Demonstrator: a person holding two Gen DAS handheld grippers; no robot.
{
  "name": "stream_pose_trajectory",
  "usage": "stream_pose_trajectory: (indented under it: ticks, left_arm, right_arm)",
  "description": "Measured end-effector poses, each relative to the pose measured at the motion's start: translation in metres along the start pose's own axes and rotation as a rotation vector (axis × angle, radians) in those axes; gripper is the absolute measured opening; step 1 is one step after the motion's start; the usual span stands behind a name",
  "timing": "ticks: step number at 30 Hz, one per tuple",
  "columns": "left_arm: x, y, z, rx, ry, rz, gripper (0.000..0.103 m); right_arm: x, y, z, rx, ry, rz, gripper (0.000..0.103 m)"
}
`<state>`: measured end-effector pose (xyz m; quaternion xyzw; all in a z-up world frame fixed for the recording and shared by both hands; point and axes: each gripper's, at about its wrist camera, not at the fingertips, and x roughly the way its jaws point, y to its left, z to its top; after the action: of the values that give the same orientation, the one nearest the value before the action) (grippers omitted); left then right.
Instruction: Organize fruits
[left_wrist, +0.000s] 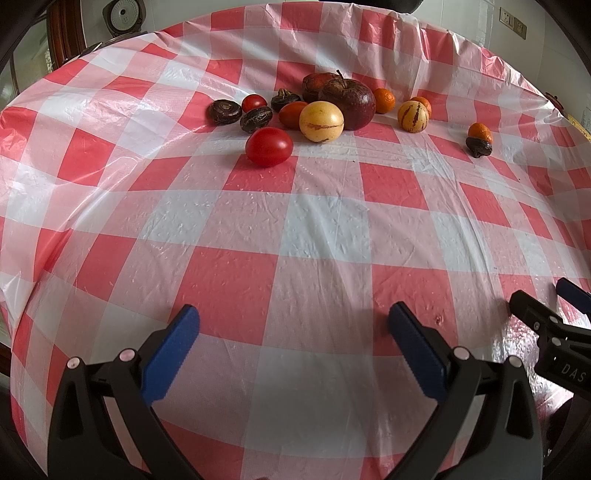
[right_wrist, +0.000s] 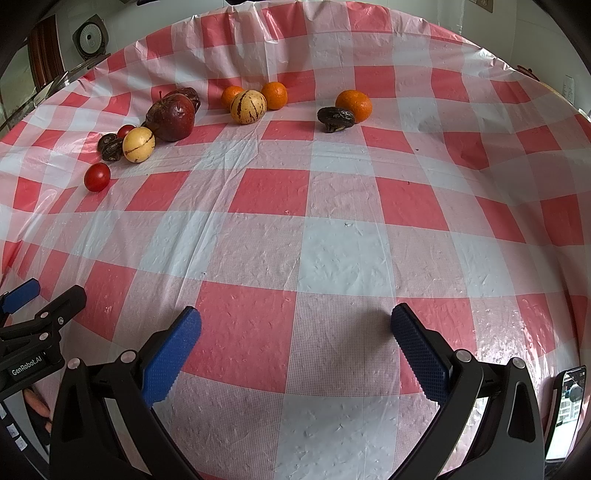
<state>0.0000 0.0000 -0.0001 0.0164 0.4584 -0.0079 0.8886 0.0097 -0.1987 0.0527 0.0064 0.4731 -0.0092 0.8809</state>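
Fruit lies at the far side of a round table under a red and white checked cloth (left_wrist: 295, 229). A red tomato (left_wrist: 269, 146) sits nearest, with a yellow melon (left_wrist: 321, 121), a dark red apple (left_wrist: 349, 101) and several dark brown water chestnuts (left_wrist: 256, 119) behind it. A striped yellow melon (right_wrist: 248, 107) stands between two oranges (right_wrist: 274, 95). Off to the right, an orange (right_wrist: 354, 105) touches a water chestnut (right_wrist: 336, 119). My left gripper (left_wrist: 293, 325) is open over bare cloth, far from the fruit. My right gripper (right_wrist: 295, 325) is open too, holding nothing.
The right gripper (left_wrist: 546, 314) shows at the left wrist view's right edge, and the left gripper (right_wrist: 40, 306) at the right wrist view's left edge. A phone (right_wrist: 570, 402) lies by the table's near right rim. A round appliance (left_wrist: 123, 14) stands beyond the far edge.
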Motion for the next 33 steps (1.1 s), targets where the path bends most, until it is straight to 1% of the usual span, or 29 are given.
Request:
stream_pose_trajectory:
  ticks: [30, 33]
  left_arm:
    - [0.0, 0.0001, 0.0, 0.0, 0.0, -0.001, 0.102]
    - [0.0026, -0.0001, 0.0042, 0.016, 0.013, -0.012, 0.102]
  right_arm:
    - [-0.0003, 0.0004, 0.0, 0.0, 0.0, 0.0, 0.099]
    - [-0.0003, 0.0005, 0.0, 0.0, 0.0, 0.0, 0.099]
